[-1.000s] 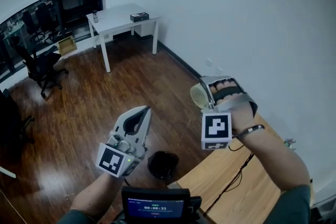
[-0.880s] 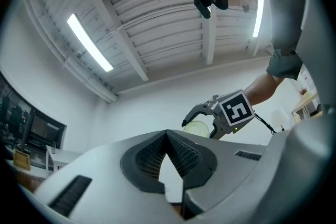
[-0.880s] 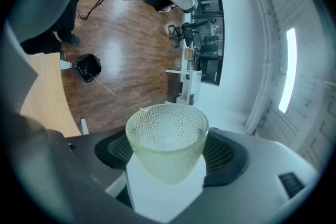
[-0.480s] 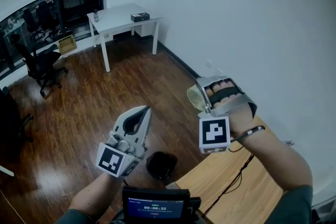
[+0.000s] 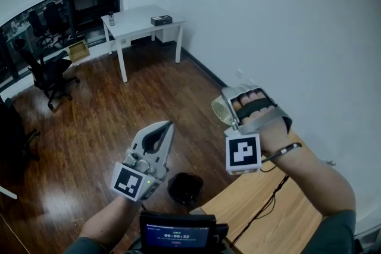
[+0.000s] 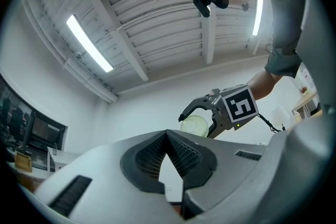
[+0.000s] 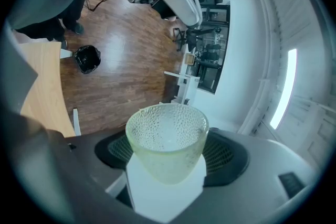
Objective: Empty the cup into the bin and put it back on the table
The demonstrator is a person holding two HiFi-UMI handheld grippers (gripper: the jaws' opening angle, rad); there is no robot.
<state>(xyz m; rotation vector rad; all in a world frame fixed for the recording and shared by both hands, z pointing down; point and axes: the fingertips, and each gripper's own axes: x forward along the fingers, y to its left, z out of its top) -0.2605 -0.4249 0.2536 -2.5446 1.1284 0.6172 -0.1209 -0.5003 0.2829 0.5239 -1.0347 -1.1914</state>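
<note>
While I am holding the pale green dimpled translucent cup (image 7: 167, 139) up in the air, my right gripper (image 5: 231, 103) is gripping it with its fingers (image 7: 226, 152) spread wide, one pad pressing on each side of the lower wall. I am gripping it low so that the rim is staying clear for pouring. The cup is lying over on its side, its mouth turned toward my left gripper (image 5: 162, 131), and I judge that this tilt is there to let whatever it carries slide out. In the right gripper view I am seeing nothing inside it, though the dimpled wall is making that hard to be sure of.

The round black bin (image 5: 185, 186) is standing on the dark wooden floor (image 5: 89, 122), just beside the edge of the light wooden surface (image 5: 262, 211). The cup is hanging well above it, and I cannot tell whether the mouth is right over the opening.

My left gripper is pointing upward with its fingers (image 6: 147, 157) closed together on nothing. It is staying to one side because one gripper is enough for a light cup. Setting the cup back on the wooden surface is not yet done, and for that I am expecting to turn it upright first.
</note>
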